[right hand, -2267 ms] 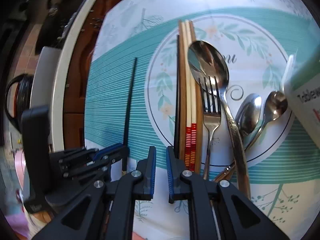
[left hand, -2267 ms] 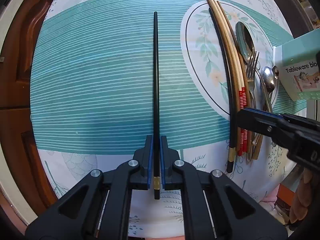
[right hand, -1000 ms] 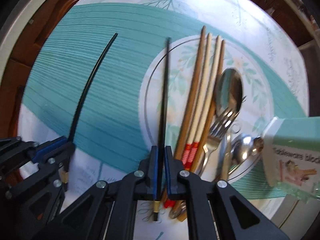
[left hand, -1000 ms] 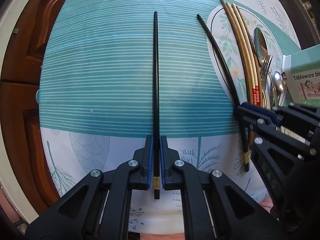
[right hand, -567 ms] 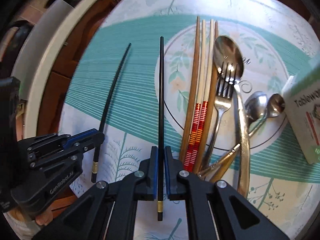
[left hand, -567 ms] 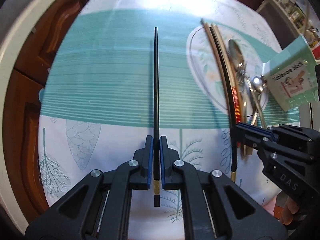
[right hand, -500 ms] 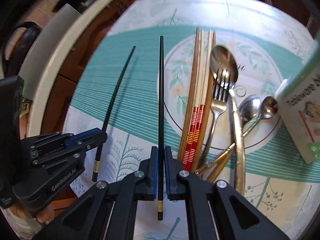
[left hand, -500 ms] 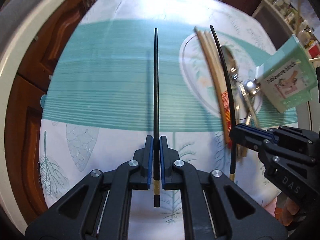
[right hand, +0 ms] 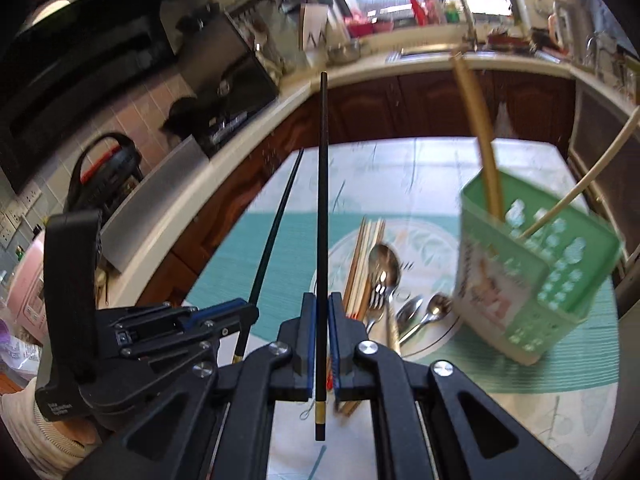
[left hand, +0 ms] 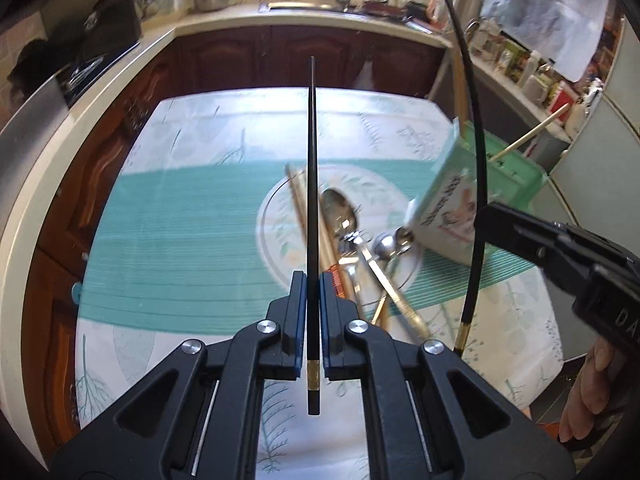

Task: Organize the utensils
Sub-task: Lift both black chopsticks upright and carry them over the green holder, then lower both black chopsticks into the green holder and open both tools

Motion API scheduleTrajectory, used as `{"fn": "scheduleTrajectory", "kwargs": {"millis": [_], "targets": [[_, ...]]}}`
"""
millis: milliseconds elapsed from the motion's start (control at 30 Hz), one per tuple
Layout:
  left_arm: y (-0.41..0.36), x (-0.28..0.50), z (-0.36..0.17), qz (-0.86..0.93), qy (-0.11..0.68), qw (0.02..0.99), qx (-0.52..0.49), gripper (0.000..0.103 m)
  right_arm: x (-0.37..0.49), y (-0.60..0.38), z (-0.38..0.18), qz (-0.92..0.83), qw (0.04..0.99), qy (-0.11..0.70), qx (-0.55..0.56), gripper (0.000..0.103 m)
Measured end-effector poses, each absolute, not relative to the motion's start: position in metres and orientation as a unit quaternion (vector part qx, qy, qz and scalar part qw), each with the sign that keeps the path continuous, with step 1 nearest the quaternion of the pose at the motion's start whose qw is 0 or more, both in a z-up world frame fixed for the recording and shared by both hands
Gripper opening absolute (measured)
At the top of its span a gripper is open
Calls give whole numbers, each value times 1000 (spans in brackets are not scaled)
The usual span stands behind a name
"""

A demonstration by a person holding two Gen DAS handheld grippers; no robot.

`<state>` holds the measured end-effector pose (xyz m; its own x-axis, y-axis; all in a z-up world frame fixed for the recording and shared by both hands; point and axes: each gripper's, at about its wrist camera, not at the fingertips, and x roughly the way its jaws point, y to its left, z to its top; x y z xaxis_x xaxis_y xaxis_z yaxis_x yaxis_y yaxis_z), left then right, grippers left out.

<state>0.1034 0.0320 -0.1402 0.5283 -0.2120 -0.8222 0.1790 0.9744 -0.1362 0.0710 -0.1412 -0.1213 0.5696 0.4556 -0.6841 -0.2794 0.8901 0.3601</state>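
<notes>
You've tilted both clamped black chopsticks [left hand: 312, 208] up; green holder [right hand: 536, 272] right of your jaws, cutlery [left hand: 360, 248] below on tablecloth [left hand: 180, 232].

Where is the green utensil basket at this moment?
In the right wrist view the green basket is on the right, just beyond the spoons, with two light chopsticks in it.

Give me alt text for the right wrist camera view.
The right gripper is clamped on a black chopstick raised above a patterned tablecloth, with the left gripper beside it holding a second black chopstick. Ahead lie wooden chopsticks, spoons and a fork on a plate, beside a green utensil basket.
</notes>
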Motion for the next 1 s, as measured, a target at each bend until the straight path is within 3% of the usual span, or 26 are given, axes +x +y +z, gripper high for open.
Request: {"fn": "scheduleTrajectory", "kwargs": {"millis": [400,600,767,1000], "targets": [[-45,129,-35,-205,363,908,-39,4,64,-212,-49,130,949,264,114,5],[-84,160,1,-256,322,907,-89,4,86,-232,-35,103,962,227,114,5],[-106,182,-5,-269,303,907,-115,4,101,-240,-39,92,970,203,97,5],[-115,207,-58,-247,300,912,-130,4,117,-246,-63,97,968,209,97,5]]}}
